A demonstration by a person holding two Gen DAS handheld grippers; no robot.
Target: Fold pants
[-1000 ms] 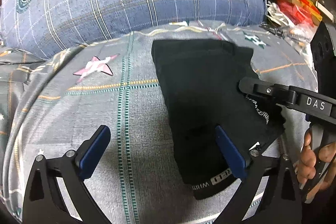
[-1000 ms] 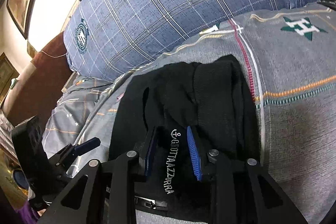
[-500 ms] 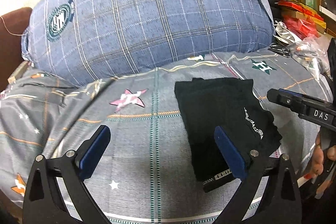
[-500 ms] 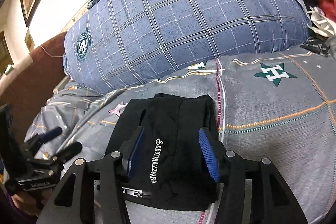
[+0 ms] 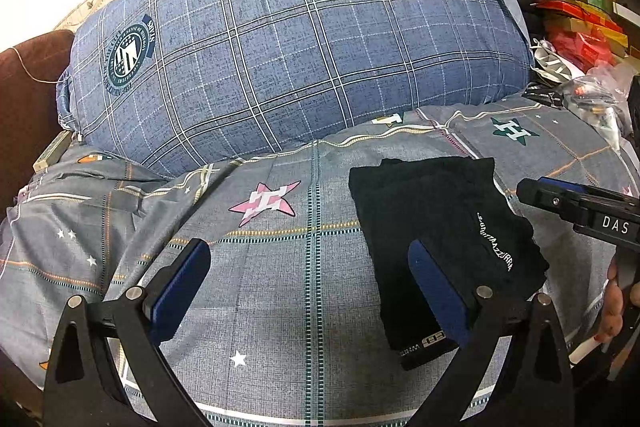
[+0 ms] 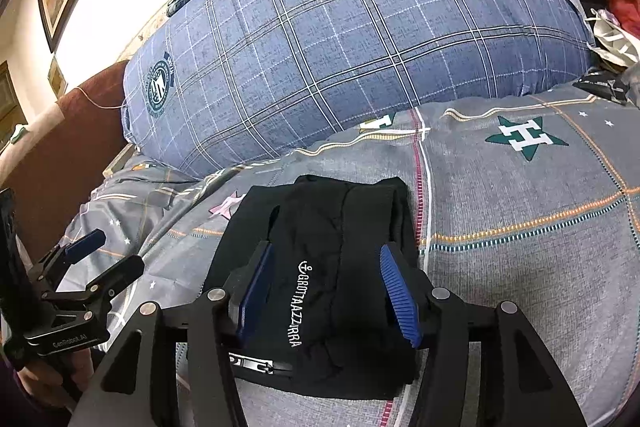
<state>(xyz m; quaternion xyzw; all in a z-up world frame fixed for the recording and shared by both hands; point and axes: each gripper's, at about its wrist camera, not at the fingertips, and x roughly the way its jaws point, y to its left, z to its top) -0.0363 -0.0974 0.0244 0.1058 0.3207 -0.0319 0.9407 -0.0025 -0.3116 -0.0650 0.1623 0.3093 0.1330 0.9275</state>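
The black pants (image 5: 436,227) lie folded into a compact bundle on the grey patterned bedspread (image 5: 280,287), white lettering facing up; they also show in the right wrist view (image 6: 332,267). My left gripper (image 5: 308,283) is open and empty, raised above the bed, with the bundle behind its right finger. My right gripper (image 6: 328,287) is open and empty, held above the near end of the bundle. The right gripper shows at the right edge of the left wrist view (image 5: 576,207). The left gripper shows at the left of the right wrist view (image 6: 100,255).
A large blue plaid pillow (image 5: 300,47) lies across the back of the bed. Red packets and clutter (image 5: 580,39) pile up at the far right. A brown headboard (image 6: 60,147) stands at the left.
My right gripper opened and let go of the pants. Both grippers pulled back and up from the bundle, which stays folded on the bed.
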